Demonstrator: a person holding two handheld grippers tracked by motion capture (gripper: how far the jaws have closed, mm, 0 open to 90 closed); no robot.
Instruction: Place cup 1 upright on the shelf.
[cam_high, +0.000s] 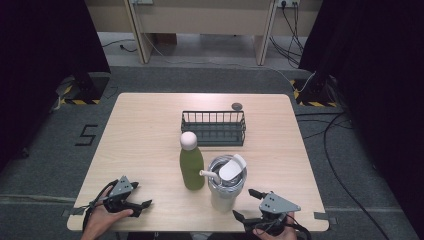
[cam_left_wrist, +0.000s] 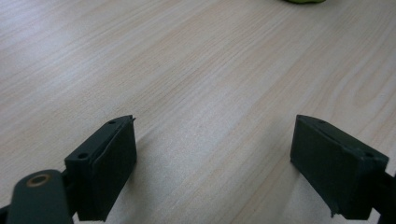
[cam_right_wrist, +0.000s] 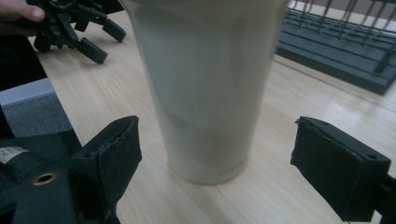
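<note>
Green bottle (cam_high: 191, 167) with white cap, dark wire basket (cam_high: 214, 128), small round disc (cam_high: 237, 106), wooden table (cam_high: 145, 135)

Even overhead light, soft shadows on table (cam_high: 150, 130); tumbler (cam_right_wrist: 205, 88) blurred, perhaps motion, right gripper view

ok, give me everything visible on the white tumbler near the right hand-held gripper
The white tumbler stands upright on the table, right of the green bottle. Tapered, glossy pale body; lid with a raised flip tab and a white straw. The right hand-held gripper faces it, jaws wide apart on either side, not touching.
</note>
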